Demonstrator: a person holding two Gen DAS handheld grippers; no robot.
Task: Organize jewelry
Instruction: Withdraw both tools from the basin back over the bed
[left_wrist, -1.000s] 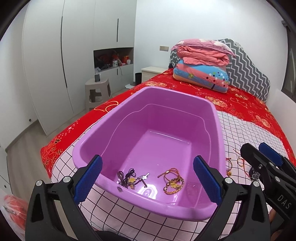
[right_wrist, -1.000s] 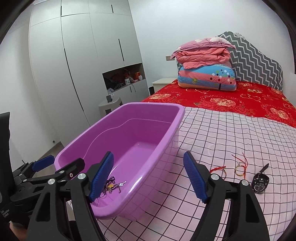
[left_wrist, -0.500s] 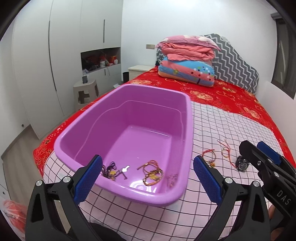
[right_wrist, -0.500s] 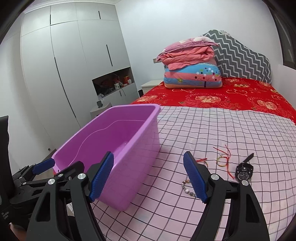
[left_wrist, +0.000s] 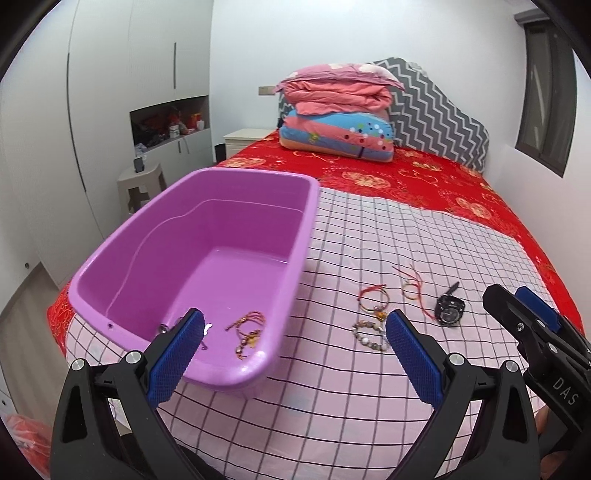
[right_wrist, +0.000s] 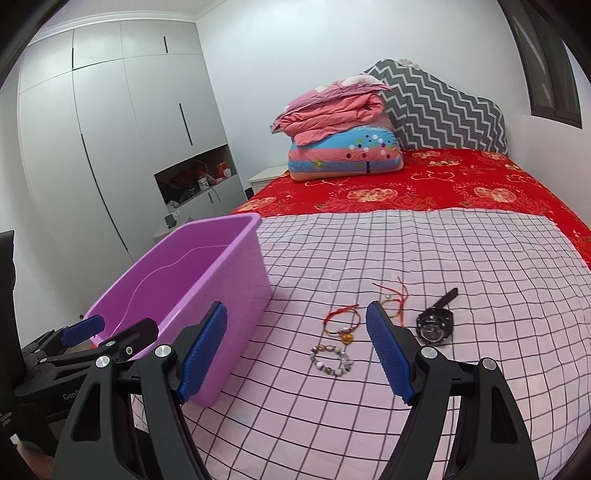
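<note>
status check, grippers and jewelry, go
Left gripper and right gripper open, empty. Beaded bracelet, two string bracelets, watch on checked sheet; some pieces in purple tub. Path unobstructed.

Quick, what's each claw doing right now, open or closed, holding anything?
Left claw: open, holding nothing, over the near end of the purple tub.
Right claw: open, holding nothing, above the beaded bracelet.

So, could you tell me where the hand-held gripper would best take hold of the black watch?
Probably at the round case of the black watch, coming from above with the right hand-held gripper. The watch lies flat on the checked sheet; the case is its thickest part, while the strap looks thin.
</note>
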